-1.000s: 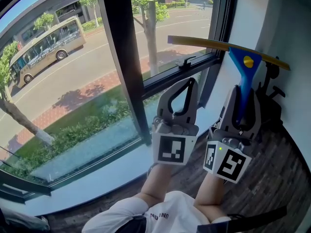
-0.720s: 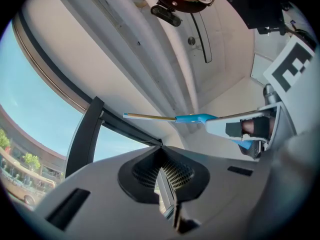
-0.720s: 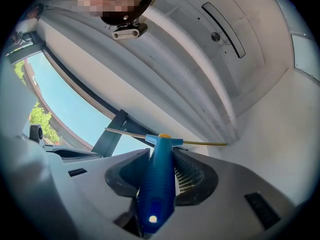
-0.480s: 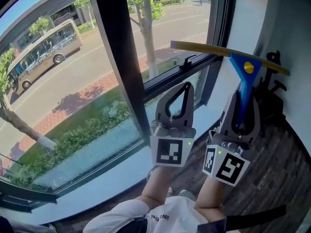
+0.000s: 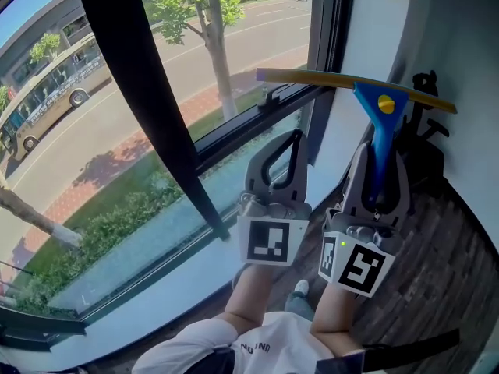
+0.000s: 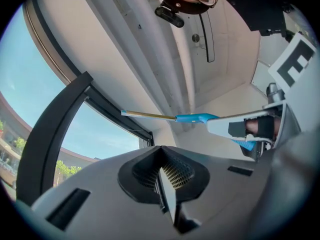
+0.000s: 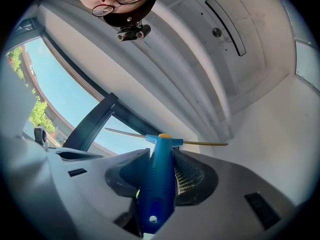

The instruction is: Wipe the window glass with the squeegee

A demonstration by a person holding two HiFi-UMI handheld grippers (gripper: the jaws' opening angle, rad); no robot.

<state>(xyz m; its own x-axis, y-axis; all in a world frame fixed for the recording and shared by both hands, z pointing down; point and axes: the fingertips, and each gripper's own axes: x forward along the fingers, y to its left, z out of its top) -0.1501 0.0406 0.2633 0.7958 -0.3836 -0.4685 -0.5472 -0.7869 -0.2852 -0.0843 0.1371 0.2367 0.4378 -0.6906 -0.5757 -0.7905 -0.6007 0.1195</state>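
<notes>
Blue handle upright, the squeegee (image 5: 380, 127) stands clamped in our right gripper (image 5: 378, 153). The right gripper view shows both jaws pressed against the handle (image 7: 157, 184), with the yellow-edged blade lying crosswise above them. Our left gripper (image 5: 293, 139) rides just beside it, jaws closed tip to tip on nothing. In its own view the squeegee (image 6: 192, 118) passes well ahead of them, not between them.

Over the past second the grip has not altered, but the scene around it has. In the head view both grippers have drifted a little left and down. The dark window mullion (image 5: 148, 107) now leans much more steeply across the frame, and the bus (image 5: 47, 92) on the street has slid toward the left edge. The blade's left end hangs over the window latch (image 5: 273, 92), in front of the right-hand window glass (image 5: 257, 29).

We judge this to be us shifting and lining up at the pane rather than making a stroke, so the wipe seems not yet started. From this steep angle we cannot say whether the blade edge touches the glass or only hovers near it. The white sill (image 5: 179, 279) and the wooden floor (image 5: 437, 271) lie below.
</notes>
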